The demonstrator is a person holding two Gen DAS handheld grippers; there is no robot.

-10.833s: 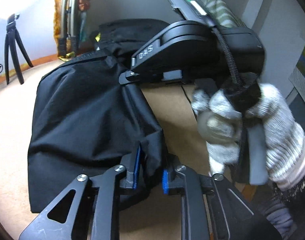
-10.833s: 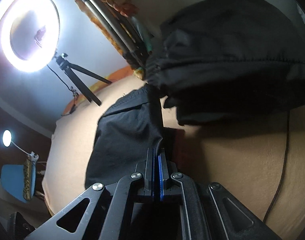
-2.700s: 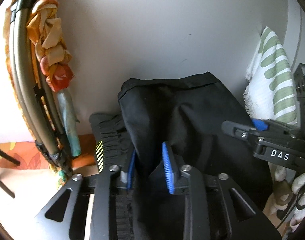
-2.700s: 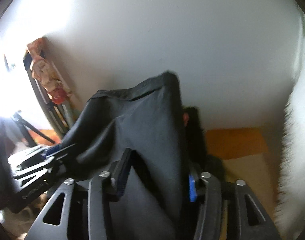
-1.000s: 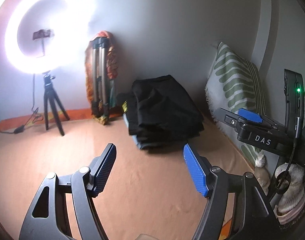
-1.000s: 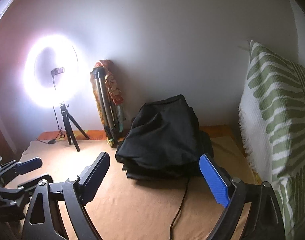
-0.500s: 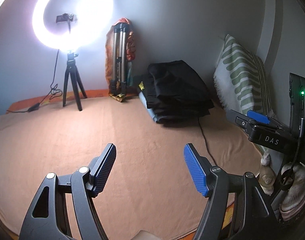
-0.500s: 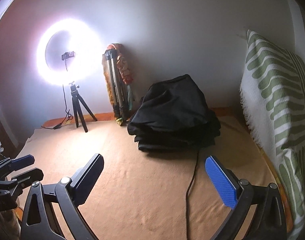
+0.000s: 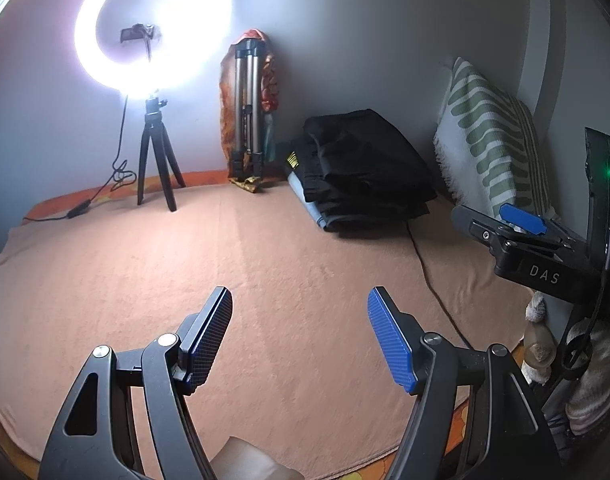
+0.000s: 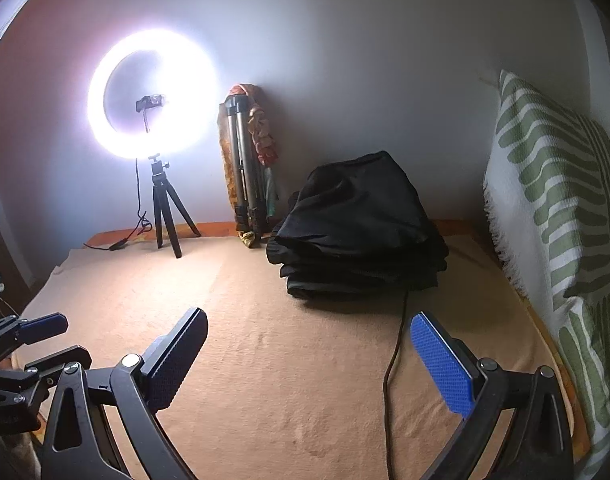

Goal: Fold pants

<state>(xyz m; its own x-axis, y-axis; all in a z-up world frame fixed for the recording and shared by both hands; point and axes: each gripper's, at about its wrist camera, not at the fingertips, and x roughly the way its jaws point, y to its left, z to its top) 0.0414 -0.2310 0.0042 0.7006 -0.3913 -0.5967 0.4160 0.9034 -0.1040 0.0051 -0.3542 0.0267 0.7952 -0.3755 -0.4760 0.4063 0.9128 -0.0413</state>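
Note:
The folded black pants (image 9: pixel 365 160) lie on top of a stack of folded clothes by the far wall, also seen in the right wrist view (image 10: pixel 357 224). My left gripper (image 9: pixel 299 296) hovers open over the peach blanket (image 9: pixel 265 248), well short of the stack, with nothing between its blue pads. My right gripper (image 10: pixel 309 316) stands open wide and empty, also back from the stack. Each gripper shows at the edge of the other's view: the right gripper (image 9: pixel 501 220) at the right, the left gripper (image 10: pixel 29 336) at the left.
A lit ring light (image 9: pixel 153 24) on a small tripod (image 9: pixel 157 168) stands at the back left. A folded tripod wrapped in cloth (image 9: pixel 247 112) leans on the wall. A green-striped pillow (image 10: pixel 557 220) lines the right side. A black cable (image 10: pixel 393 360) runs across the blanket.
Both grippers, earlier shut on the pants and setting them on the stack, have let go and drawn back and lower. The stack now looks farther off. The right jaws widened slightly.

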